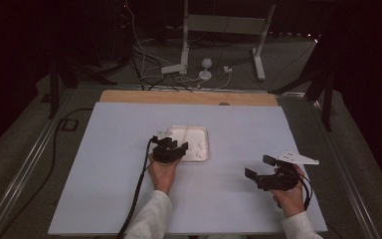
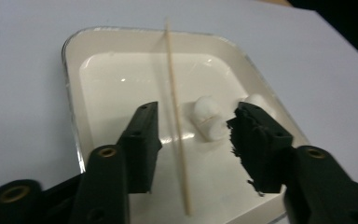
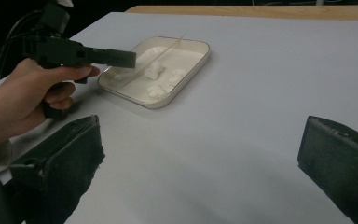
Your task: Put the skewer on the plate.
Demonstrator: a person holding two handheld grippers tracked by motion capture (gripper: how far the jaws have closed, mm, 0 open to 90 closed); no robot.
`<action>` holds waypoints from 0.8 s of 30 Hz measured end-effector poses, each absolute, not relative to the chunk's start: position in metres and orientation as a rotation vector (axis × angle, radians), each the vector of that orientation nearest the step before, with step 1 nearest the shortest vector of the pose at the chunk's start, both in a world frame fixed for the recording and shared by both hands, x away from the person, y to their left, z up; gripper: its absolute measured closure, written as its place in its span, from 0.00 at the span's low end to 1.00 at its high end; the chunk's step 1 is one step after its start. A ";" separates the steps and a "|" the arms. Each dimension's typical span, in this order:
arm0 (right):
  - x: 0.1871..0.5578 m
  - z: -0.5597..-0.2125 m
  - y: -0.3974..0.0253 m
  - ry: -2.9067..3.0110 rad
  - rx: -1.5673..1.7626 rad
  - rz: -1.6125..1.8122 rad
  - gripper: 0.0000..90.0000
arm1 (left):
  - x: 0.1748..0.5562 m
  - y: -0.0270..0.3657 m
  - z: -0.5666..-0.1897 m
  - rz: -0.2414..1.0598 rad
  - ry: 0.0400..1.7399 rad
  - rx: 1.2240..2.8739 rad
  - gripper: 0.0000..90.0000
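1. Left gripper (image 2: 193,140): I hold its jaws wide, straddling the skewer (image 2: 175,112), not yet gripped
2. Skewer: lies across the white tray (image 2: 72,116), beside what look like marshmallows (image 2: 207,116)
3. Right gripper (image 3: 200,172): wide, empty, well apart

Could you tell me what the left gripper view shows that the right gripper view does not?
The left gripper view looks down between the left tongs, jaws open and straddling the wooden skewer over the white tray, with one marshmallow close to the right jaw.

The right gripper view shows the right tongs, wide open over bare table, the person's left hand gripping its tool, and three white pieces in the tray.

Both share the tray, the skewer lying across it, and marshmallows inside.
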State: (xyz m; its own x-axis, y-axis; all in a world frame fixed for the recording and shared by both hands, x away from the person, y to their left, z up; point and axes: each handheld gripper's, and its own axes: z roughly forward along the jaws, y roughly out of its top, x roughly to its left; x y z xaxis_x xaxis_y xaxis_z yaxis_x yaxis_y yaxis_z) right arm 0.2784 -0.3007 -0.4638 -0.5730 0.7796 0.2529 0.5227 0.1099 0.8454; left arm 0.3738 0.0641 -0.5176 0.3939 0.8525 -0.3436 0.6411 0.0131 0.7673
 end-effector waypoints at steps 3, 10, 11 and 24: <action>0.278 -0.464 -0.302 2.128 1.295 1.449 0.00 | 0.372 0.067 -0.512 0.290 1.291 1.689 0.43; 0.277 -0.465 -0.303 2.129 1.292 1.444 0.00 | 0.363 0.078 -0.495 0.269 1.213 1.666 0.21; 0.277 -0.465 -0.302 2.130 1.292 1.440 0.00 | 0.361 0.080 -0.492 0.274 1.194 1.669 0.20; 0.275 -0.466 -0.297 2.141 1.248 1.417 0.00 | 0.336 0.116 -0.458 0.349 1.053 1.735 0.01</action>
State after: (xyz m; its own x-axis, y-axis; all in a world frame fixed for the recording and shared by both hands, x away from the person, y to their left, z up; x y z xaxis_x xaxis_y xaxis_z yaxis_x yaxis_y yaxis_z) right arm 0.2749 -0.2967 -0.4664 -0.5847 0.7828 0.2131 0.5018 0.1425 0.8532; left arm 0.3361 0.1159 -0.4581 0.5739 0.7825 -0.2415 0.4829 -0.0852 0.8715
